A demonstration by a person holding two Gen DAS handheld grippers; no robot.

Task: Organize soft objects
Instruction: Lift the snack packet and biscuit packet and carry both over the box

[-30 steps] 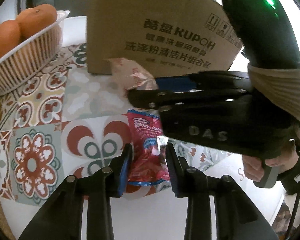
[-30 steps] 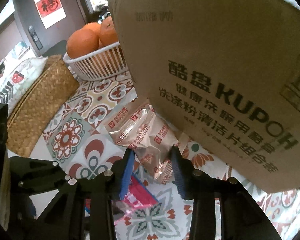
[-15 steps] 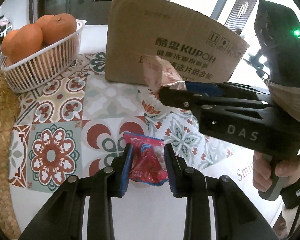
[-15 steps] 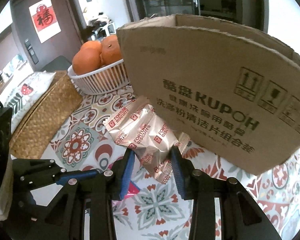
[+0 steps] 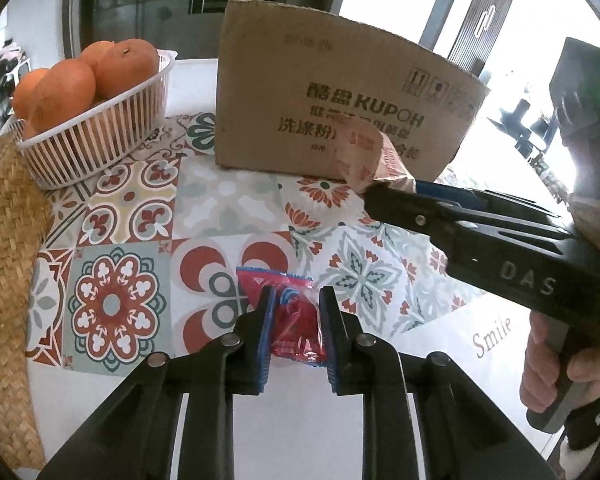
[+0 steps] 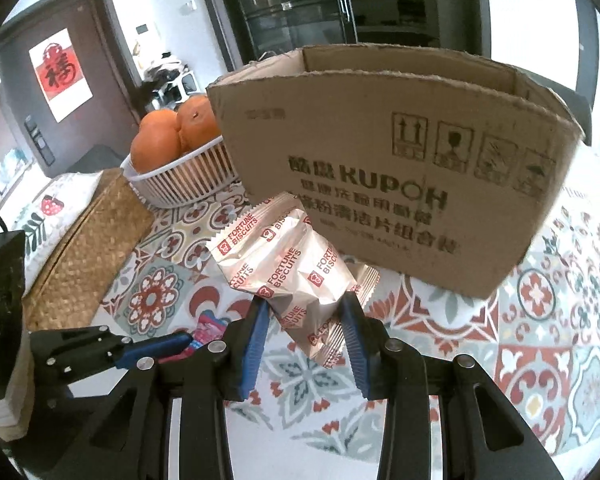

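While basket (image 5: 100, 136) holds oranges (image 5: 64, 94), box (image 6: 400, 184) seems empty.

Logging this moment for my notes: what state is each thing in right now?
Left claw: shut on red packet.
Right claw: shut on biscuit packet.
Red packet: pinched, sealed.
Biscuit packet: held up, sealed.
Cardboard box: upright, top open.
Basket: upright, holding oranges.
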